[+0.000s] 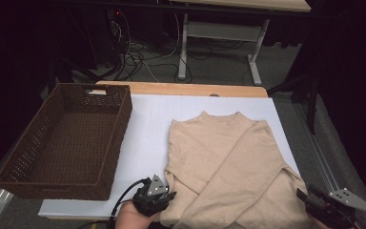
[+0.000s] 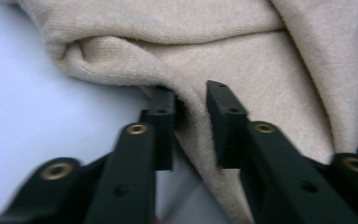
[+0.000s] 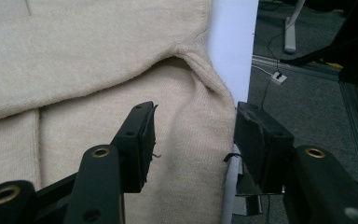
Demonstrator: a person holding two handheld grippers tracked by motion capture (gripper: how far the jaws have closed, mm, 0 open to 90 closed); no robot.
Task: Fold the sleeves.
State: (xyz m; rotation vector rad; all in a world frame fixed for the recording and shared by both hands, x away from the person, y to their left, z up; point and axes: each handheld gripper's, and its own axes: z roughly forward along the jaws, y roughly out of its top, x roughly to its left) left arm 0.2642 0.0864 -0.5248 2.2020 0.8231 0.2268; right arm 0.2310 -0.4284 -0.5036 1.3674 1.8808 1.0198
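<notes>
**Both grippers at the sweater's near hem**

High view: the beige sweater [image 1: 228,162] lies flat on the white table [image 1: 147,138], sleeves folded across its front. The left gripper [image 1: 164,197] sits at the sweater's near left corner; the right gripper [image 1: 310,200] sits at its near right edge. A brown basket [image 1: 38,143] stands well to the left of the left gripper.

Left gripper view: the jaws stand narrowly apart, clamped on a fold of sweater [image 2: 196,112] that runs between them.

Right gripper view: the jaws stand half open. The sweater's edge [image 3: 196,140] lies between them; neither pad presses it. The right jaw hangs past the table's edge.
</notes>
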